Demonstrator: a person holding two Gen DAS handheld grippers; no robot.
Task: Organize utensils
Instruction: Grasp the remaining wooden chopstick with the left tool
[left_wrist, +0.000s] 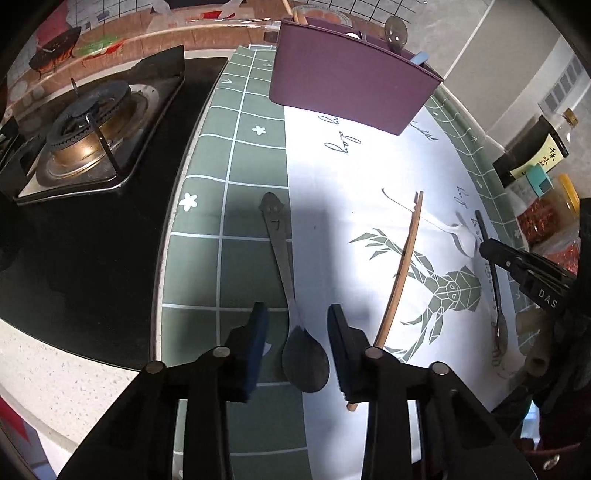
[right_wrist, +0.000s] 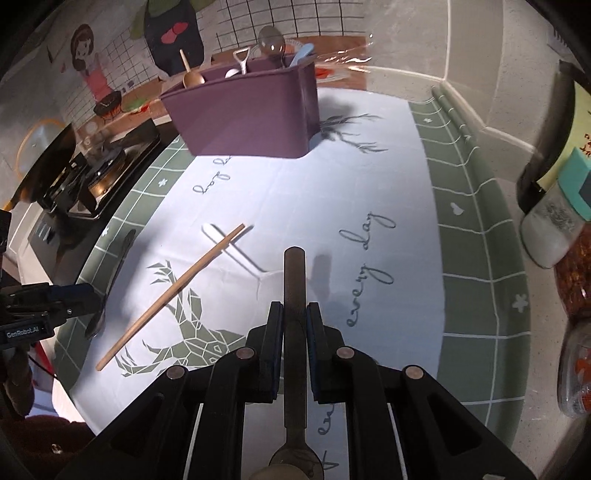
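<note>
A steel spoon with a smiley face on its handle (left_wrist: 284, 266) lies on the green checked edge of the mat. My left gripper (left_wrist: 297, 308) stands open around the spoon's neck, its blue pads clear of the metal on both sides. My right gripper (right_wrist: 294, 306) is shut on a dark-handled spoon (right_wrist: 294, 277), handle end forward and bowl back by the camera. In the left wrist view this spoon (left_wrist: 496, 299) hangs from the right gripper (left_wrist: 484, 247) above the cloth. A wooden chopstick (right_wrist: 173, 291) and a white spoon (right_wrist: 236, 251) lie on the white cloth. The purple utensil holder (right_wrist: 247, 110) stands behind with several utensils in it.
A gas stove (left_wrist: 92, 136) sits left of the mat on a black hob. Sauce bottles and spice jars (right_wrist: 550, 229) crowd the right side by the wall. The counter's front edge runs just below the left gripper.
</note>
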